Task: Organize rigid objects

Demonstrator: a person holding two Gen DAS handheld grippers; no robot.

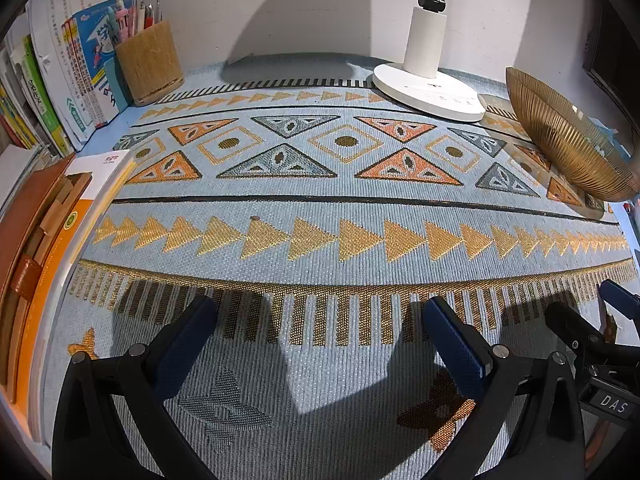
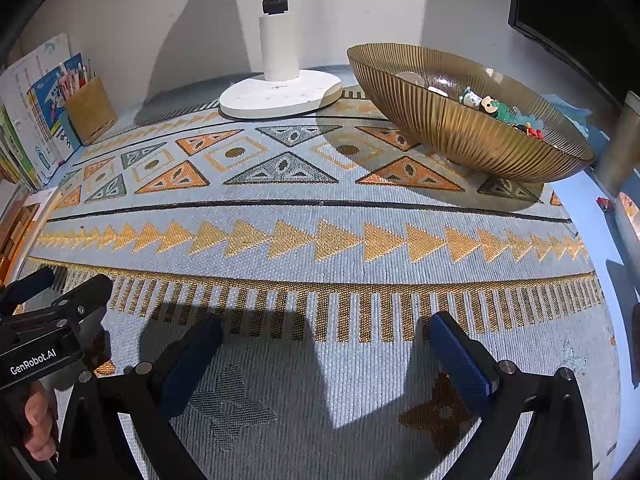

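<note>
A ribbed gold bowl (image 2: 468,128) stands at the back right of the patterned mat (image 2: 320,216); it holds several small toy figures (image 2: 492,108). The bowl also shows in the left wrist view (image 1: 560,140). My left gripper (image 1: 320,320) is open and empty, low over the mat's front fringe. My right gripper (image 2: 326,336) is open and empty, also low over the front of the mat. The right gripper shows at the right edge of the left wrist view (image 1: 592,320); the left gripper shows at the left edge of the right wrist view (image 2: 60,292). A small red object (image 2: 605,204) lies right of the mat.
A white lamp base (image 1: 428,88) stands at the back centre. A woven pen holder (image 1: 150,64) and upright books (image 1: 60,80) fill the back left. A stack of books and a brown folder (image 1: 44,264) lies along the left edge. A dark monitor (image 2: 580,20) is at the back right.
</note>
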